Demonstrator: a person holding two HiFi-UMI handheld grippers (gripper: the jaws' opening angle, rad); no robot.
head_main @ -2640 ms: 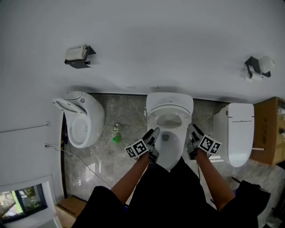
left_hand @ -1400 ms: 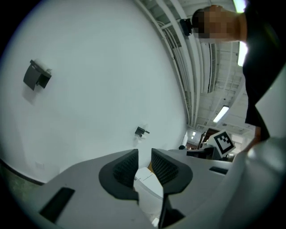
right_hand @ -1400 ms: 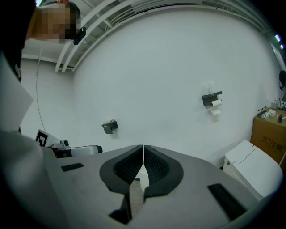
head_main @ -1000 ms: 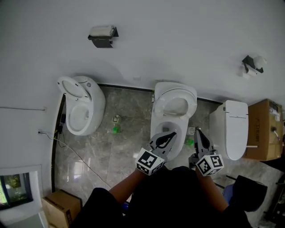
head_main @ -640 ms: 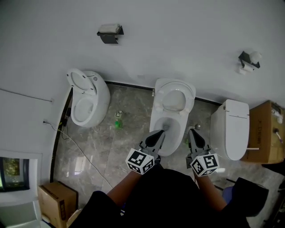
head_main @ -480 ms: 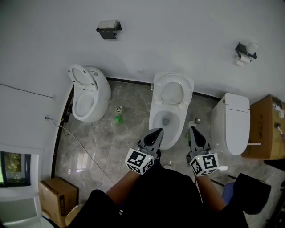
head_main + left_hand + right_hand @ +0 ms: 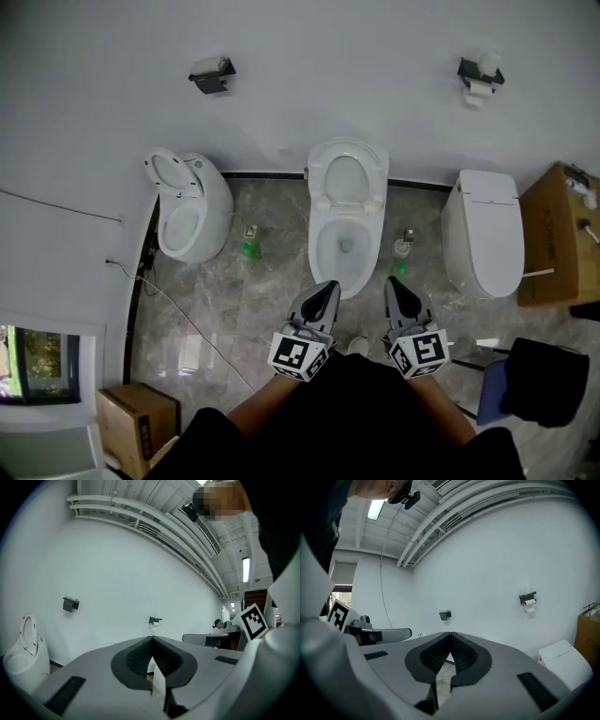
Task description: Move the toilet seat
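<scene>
The middle white toilet [image 7: 344, 246] stands against the wall with its bowl open. Its seat [image 7: 324, 180] is raised, leaning back toward the wall. In the head view my left gripper [image 7: 329, 286] and right gripper [image 7: 395, 283] hover side by side just short of the bowl's front rim, touching nothing. Both are shut and empty. In the left gripper view the left gripper [image 7: 152, 640] has its pads pressed together, and the right gripper [image 7: 450, 634] shows the same in its own view. Both point level at the white wall.
A second toilet [image 7: 188, 217] with its lid up stands at the left, a closed one [image 7: 484, 246] at the right. Paper holders [image 7: 208, 73] [image 7: 478, 74] hang on the wall. A green bottle [image 7: 248, 249], a floor cable [image 7: 187, 323], cardboard boxes [image 7: 559, 246] [image 7: 137, 422] and a black chair [image 7: 540, 380] surround me.
Both grippers have drawn back from the bowl's sides toward the person, staying shut. The whole view has backed away from the wall; the seat stays raised.
</scene>
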